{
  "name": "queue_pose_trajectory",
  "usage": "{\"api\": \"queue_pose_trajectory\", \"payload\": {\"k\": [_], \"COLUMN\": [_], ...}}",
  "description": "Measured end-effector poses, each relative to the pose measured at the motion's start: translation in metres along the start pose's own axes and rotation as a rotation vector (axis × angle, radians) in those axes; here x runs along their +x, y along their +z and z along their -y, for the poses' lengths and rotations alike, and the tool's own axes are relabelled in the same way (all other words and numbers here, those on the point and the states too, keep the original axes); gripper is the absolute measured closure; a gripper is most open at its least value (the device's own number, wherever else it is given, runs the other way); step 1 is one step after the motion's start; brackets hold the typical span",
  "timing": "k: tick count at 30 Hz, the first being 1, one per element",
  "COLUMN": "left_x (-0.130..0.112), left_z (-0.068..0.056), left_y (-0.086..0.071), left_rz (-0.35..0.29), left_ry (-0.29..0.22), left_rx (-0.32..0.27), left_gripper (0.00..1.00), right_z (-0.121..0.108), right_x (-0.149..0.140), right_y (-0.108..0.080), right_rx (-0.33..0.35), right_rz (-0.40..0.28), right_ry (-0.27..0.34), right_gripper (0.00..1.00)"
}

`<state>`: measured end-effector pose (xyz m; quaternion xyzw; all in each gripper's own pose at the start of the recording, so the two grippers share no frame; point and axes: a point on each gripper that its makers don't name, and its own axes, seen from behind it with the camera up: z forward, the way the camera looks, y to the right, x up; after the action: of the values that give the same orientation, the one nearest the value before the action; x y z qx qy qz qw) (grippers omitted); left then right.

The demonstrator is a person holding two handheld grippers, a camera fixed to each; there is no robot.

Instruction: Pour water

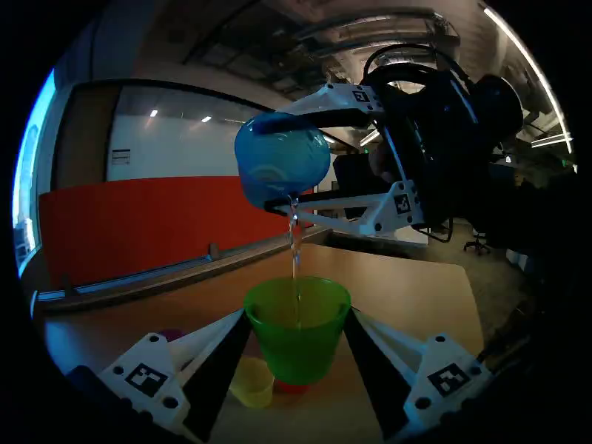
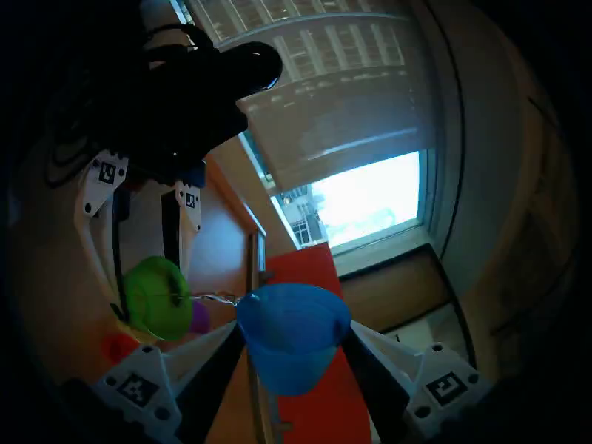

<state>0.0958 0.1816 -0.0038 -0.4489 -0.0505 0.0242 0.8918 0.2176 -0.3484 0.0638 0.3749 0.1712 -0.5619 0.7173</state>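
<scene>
My left gripper point(image 1: 296, 333) is shut on a green cup point(image 1: 297, 333), held upright just above the wooden table point(image 1: 414, 288). Above it my right gripper point(image 1: 296, 166) is shut on a blue cup point(image 1: 281, 159), tipped over toward the green one. A thin stream of water point(image 1: 294, 244) falls from the blue cup's lip into the green cup. In the right gripper view the blue cup point(image 2: 293, 337) sits between my right gripper's point(image 2: 293, 333) fingers, rolled on its side. There the stream of water point(image 2: 211, 298) runs to the green cup point(image 2: 157, 297), gripped by the left gripper point(image 2: 148, 296).
A yellow cup point(image 1: 251, 381) and a red one point(image 1: 291, 387) lie on the table below the green cup, with a purple one point(image 1: 172, 334) at the left. A red partition point(image 1: 148, 222) stands behind the table. A bright window point(image 2: 362, 196) lies beyond the blue cup.
</scene>
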Motion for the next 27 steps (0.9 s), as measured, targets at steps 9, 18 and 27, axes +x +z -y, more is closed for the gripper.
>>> {"api": "queue_pose_trajectory", "payload": {"k": [9,18,27], "left_x": [0.001,0.0013,0.0019], "left_z": [0.0001,-0.0003,-0.0006], "left_y": [0.0006,0.0023,0.0037], "left_rz": [-0.002,-0.001,0.0], "left_ry": [0.004,0.006,0.008], "left_rx": [0.003,0.003,0.004], "left_gripper": [0.14,0.14,0.14], "right_z": [-0.0037,-0.0068,-0.0099], "right_x": [-0.0047,-0.0063,-0.0068], "right_y": [0.0002,0.0005,0.0008], "right_rx": [-0.009,-0.019,-0.03], "right_rz": [0.008,0.007,0.009], "right_ry": [-0.032,-0.061,-0.096], "right_gripper": [0.11,0.11,0.11]}}
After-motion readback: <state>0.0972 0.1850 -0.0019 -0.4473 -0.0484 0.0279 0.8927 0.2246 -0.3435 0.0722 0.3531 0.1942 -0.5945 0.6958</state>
